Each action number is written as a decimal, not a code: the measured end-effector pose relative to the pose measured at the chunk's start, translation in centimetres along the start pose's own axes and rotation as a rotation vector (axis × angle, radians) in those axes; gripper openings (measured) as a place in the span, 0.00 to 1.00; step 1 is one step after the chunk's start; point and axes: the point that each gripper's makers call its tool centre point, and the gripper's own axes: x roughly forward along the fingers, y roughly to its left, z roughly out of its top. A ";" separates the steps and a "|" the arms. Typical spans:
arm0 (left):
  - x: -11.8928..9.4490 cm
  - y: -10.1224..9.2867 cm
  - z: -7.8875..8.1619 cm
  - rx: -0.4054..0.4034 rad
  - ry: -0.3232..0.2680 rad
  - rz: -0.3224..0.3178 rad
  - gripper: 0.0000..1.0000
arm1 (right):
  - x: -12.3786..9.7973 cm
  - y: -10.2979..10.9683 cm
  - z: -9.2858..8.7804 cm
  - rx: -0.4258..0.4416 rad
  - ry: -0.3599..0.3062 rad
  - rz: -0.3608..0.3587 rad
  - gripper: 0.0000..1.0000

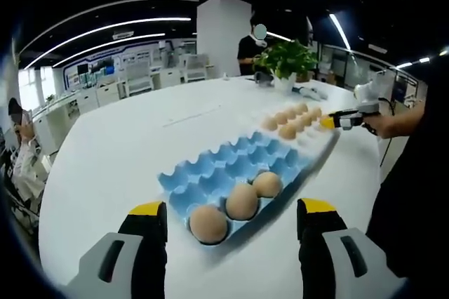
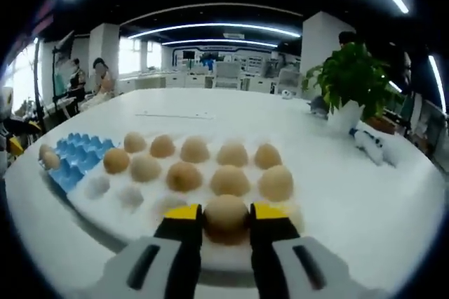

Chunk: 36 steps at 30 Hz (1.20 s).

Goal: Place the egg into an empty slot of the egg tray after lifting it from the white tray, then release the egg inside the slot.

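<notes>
In the right gripper view, the right gripper stood at lower centre of the frame with its yellow-tipped jaws closed against both sides of an egg that sat in the nearest row of the white tray. Whether the egg had left its hollow could not be told. Ten further eggs occupied the tray's middle and far rows. The blue egg tray lay at mid left, touching the white tray.

In the left gripper view, the left gripper hung at the bottom of the frame, jaws spread wide and grasping nothing. The blue egg tray held three eggs in its nearest row, leaving many slots empty.

Judgement: the step in hand was the lift. It would be done well with light, even pressure, a straight rise clear of the neighbouring eggs, then travel toward an empty blue slot.
</notes>
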 end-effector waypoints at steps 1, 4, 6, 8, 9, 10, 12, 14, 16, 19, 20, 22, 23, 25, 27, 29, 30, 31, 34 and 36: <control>0.1 -0.1 0.0 0.005 0.003 0.001 0.76 | -0.3 -0.4 0.2 0.023 -0.002 -0.017 0.25; 0.2 -0.2 -0.2 0.011 0.013 -0.003 0.76 | -0.1 0.0 -0.1 -0.002 0.020 -0.012 0.26; 0.2 -0.4 -0.2 0.020 0.019 -0.006 0.75 | 0.0 0.1 -0.5 -0.013 0.043 -0.008 0.26; 0.2 -0.4 -0.2 0.018 0.020 -0.010 0.75 | -0.2 0.1 -0.3 0.000 0.029 -0.012 0.26; 0.2 -0.4 -0.2 0.020 0.021 -0.010 0.75 | -0.2 0.0 -0.5 0.004 0.030 -0.011 0.26; 0.2 -0.3 -0.2 0.021 0.024 -0.011 0.75 | -0.2 0.0 -0.5 0.000 0.026 -0.012 0.26; 0.2 -0.2 -0.2 0.019 0.024 -0.008 0.75 | 0.0 -0.2 -0.5 -0.019 0.030 -0.010 0.26; 0.2 -0.1 -0.2 0.018 0.023 -0.006 0.74 | 0.1 -0.5 -0.8 -0.002 0.045 0.000 0.27; 0.2 -0.2 -0.1 0.020 0.021 -0.007 0.74 | 0.1 -0.4 -0.8 -0.027 0.049 0.008 0.27; 0.3 -0.3 -0.2 0.021 0.022 -0.011 0.74 | 0.0 -0.8 -0.8 0.003 0.048 0.008 0.26; 0.3 -0.3 -0.2 0.022 0.022 -0.011 0.74 | 0.0 -0.8 -0.7 0.004 0.048 0.006 0.25; 0.2 -0.3 -0.2 0.021 0.021 -0.011 0.74 | -0.4 -1.0 0.4 -0.009 0.006 -0.007 0.25; 0.2 -0.3 -0.2 0.020 0.019 -0.010 0.74 | -0.6 -1.1 0.9 -0.009 -0.011 -0.011 0.25; 0.2 -0.2 -0.3 0.015 0.021 -0.009 0.74 | -0.8 -1.4 1.6 0.005 -0.023 -0.011 0.25; 0.3 -0.2 -0.4 0.014 0.022 -0.009 0.74 | -1.0 -1.4 2.1 0.007 -0.033 -0.002 0.25; 0.4 -0.2 -0.4 0.017 0.024 -0.009 0.75 | -1.1 -1.0 2.4 0.001 -0.036 0.005 0.25; 0.4 -0.3 -0.3 0.018 0.021 -0.011 0.75 | -1.3 -0.7 2.7 0.004 -0.042 0.010 0.25; 0.4 -0.3 -0.3 0.017 0.021 -0.013 0.75 | -1.4 -0.5 2.9 0.011 -0.050 0.019 0.25; 0.3 -0.2 -0.2 0.017 0.018 -0.010 0.75 | -1.4 0.8 3.2 0.009 -0.059 0.046 0.25; 0.3 -0.2 -0.3 0.016 0.018 -0.010 0.75 | -1.4 2.3 3.5 0.018 -0.059 0.077 0.25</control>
